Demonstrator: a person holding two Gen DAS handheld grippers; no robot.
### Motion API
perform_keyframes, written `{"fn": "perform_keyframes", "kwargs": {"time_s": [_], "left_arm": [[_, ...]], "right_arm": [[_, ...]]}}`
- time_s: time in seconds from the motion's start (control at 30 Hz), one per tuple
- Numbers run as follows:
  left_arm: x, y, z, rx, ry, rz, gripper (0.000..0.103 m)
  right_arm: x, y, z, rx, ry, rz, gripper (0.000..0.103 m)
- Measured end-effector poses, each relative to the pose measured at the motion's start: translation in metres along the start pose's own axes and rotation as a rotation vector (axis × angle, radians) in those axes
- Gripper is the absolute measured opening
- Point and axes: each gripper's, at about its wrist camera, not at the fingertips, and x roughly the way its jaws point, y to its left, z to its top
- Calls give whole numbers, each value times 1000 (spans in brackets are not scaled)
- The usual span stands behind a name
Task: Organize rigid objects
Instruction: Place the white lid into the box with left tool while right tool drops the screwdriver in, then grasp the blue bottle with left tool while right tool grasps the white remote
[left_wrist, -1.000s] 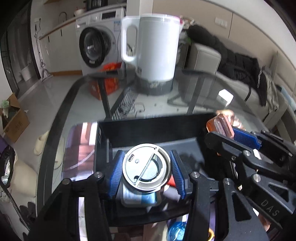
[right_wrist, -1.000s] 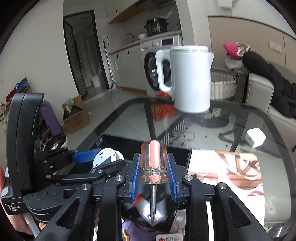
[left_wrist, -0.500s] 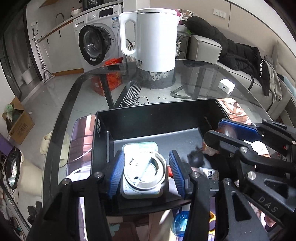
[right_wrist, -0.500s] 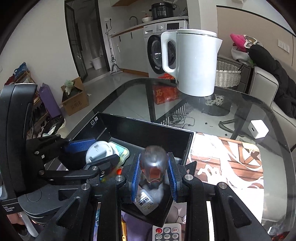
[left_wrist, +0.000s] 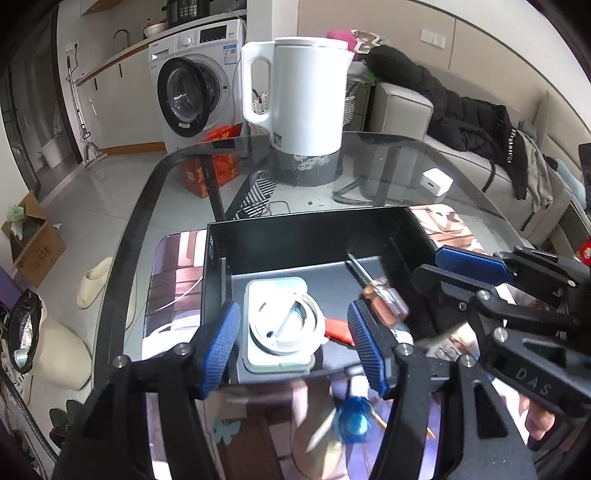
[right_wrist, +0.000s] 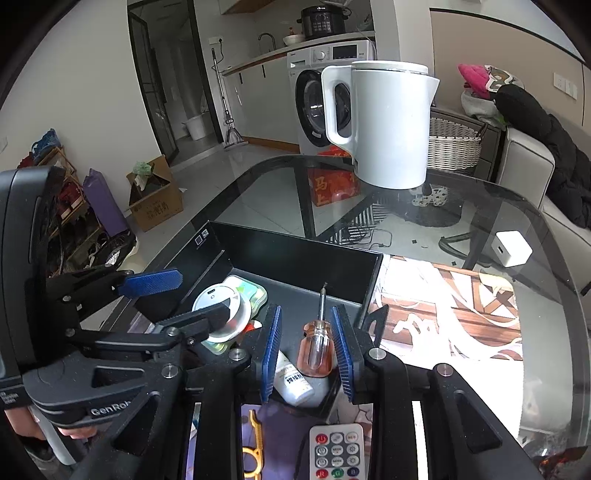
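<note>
A black tray (left_wrist: 306, 221) sits on the glass table. A white round-lidded container (left_wrist: 284, 325) rests in it on a pale green box. My left gripper (left_wrist: 293, 347) straddles that container; its jaws are opening and both pads stand clear of it. An orange-handled screwdriver (right_wrist: 314, 350) lies in the tray, tip pointing away. My right gripper (right_wrist: 306, 354) hovers over the handle with its jaws narrowly apart, not pressing on it. In the left wrist view the screwdriver (left_wrist: 384, 306) lies left of the right gripper (left_wrist: 439, 271).
A small white bottle (right_wrist: 291, 380) and a red item (left_wrist: 338, 328) also lie in the tray. A remote (right_wrist: 338, 454) and a yellow tool (right_wrist: 253, 443) lie in front of it. A white kettle (right_wrist: 388, 122) and a white cube (right_wrist: 513, 247) stand farther back.
The left gripper lowered the white container into the tray and let go. The screwdriver came out of the right gripper and now lies in the tray.
</note>
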Motion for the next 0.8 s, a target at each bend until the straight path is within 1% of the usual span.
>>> {"fn": "perform_keyframes", "kwargs": {"time_s": [0.1,0.23,0.3,0.33,0.4,0.5,0.57,0.63,0.7,0.8], "left_arm": [[-11,-3,-5,8,4,-22,61],[-25,-12,-13,33,-1,-34,61],[-28,-16,-18,31,20,-64,61],[-28,-18,-22,25,47,-88,61],[-25,-22,-28,27,85,-101,60],[-18,-28,-39,59,117,-88,59],[-11,-29,-45,73,150,-85,52],[-5,-31,-51,79,179,-78,50],[1,-33,-55,88,192,-62,49],[9,-36,-58,99,209,-61,49]], "right_arm": [[-12,-3,-6,4,-3,7,28],[-22,-8,-17,7,19,8,28],[-25,-10,-26,19,45,14,28],[-30,-12,-29,22,40,24,28],[-37,-13,-33,13,58,24,29],[-43,-15,-45,24,93,44,29],[-43,-17,-52,23,120,49,29],[-40,-16,-59,15,151,44,29],[-33,-17,-66,12,193,48,29],[-22,-19,-77,23,244,64,30]]}}
